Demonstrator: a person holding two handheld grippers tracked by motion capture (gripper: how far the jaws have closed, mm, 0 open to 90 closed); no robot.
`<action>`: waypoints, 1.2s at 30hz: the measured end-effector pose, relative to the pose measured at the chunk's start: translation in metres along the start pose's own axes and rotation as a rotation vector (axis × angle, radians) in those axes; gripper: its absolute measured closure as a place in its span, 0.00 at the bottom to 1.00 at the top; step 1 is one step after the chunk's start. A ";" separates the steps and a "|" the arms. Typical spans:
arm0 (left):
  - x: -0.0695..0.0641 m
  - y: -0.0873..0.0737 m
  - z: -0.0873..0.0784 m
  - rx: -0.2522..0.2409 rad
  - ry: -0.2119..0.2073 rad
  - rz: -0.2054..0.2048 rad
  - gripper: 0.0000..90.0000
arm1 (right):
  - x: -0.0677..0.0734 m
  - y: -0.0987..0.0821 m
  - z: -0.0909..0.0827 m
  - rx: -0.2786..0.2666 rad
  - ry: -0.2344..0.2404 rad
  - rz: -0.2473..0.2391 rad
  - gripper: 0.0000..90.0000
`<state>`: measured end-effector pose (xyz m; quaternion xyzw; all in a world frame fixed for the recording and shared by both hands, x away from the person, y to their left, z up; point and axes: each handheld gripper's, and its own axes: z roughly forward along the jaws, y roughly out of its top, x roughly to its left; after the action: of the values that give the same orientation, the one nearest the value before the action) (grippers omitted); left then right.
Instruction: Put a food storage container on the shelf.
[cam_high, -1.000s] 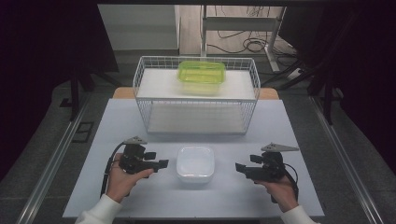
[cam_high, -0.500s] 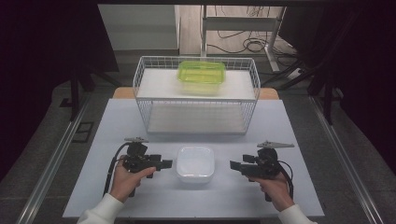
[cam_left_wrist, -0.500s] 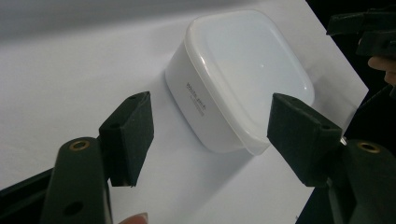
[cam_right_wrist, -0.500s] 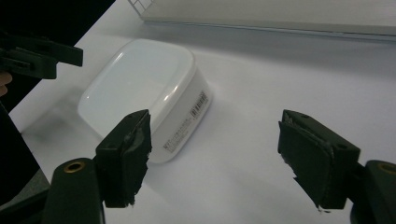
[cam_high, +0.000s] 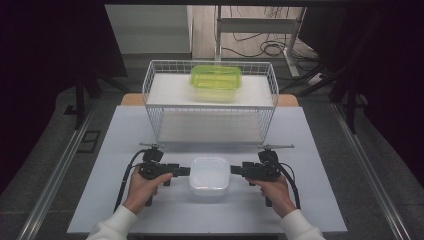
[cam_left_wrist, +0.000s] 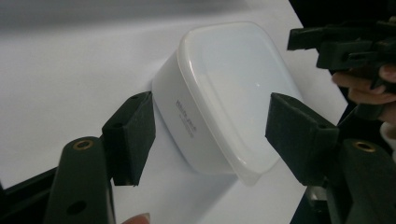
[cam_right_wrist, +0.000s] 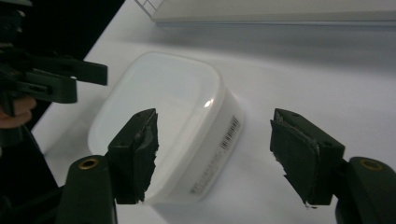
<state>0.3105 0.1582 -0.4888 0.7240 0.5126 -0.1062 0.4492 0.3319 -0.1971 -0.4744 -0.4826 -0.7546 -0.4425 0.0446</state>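
Note:
A white lidded container (cam_high: 209, 175) sits on the white table near its front edge. My left gripper (cam_high: 186, 171) points at the container's left end, and my right gripper (cam_high: 234, 170) points at its right end. In the left gripper view the container (cam_left_wrist: 224, 84) lies between the open jaws of the left gripper (cam_left_wrist: 210, 107), and the pads stand apart from it. In the right gripper view the jaws of the right gripper (cam_right_wrist: 215, 121) have just been closing. They straddle the near end of the container (cam_right_wrist: 173, 126) without pressing on it.
A white wire basket (cam_high: 150, 95) stands at the back of the table (cam_high: 320, 145). A green lidded container (cam_high: 216, 81) rests on the white shelf inside it. A hand holds each gripper, and a black cable (cam_high: 125, 180) trails from the left one.
Both grippers have moved inward toward the white container, the right one farther. Their tips now stand at its two ends. The container has not moved.

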 end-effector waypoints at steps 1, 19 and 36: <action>0.001 0.001 0.002 0.000 -0.005 -0.009 0.37 | -0.001 0.001 0.003 0.002 0.009 0.007 0.37; 0.014 -0.002 0.018 0.063 -0.100 -0.096 0.55 | -0.003 -0.004 0.025 0.081 0.093 0.071 0.52; 0.009 -0.008 0.009 0.038 -0.134 -0.134 0.83 | -0.006 -0.010 0.015 0.068 0.214 0.201 0.83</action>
<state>0.3103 0.1579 -0.5034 0.6878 0.5264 -0.1940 0.4607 0.3330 -0.1923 -0.4928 -0.5038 -0.7080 -0.4589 0.1852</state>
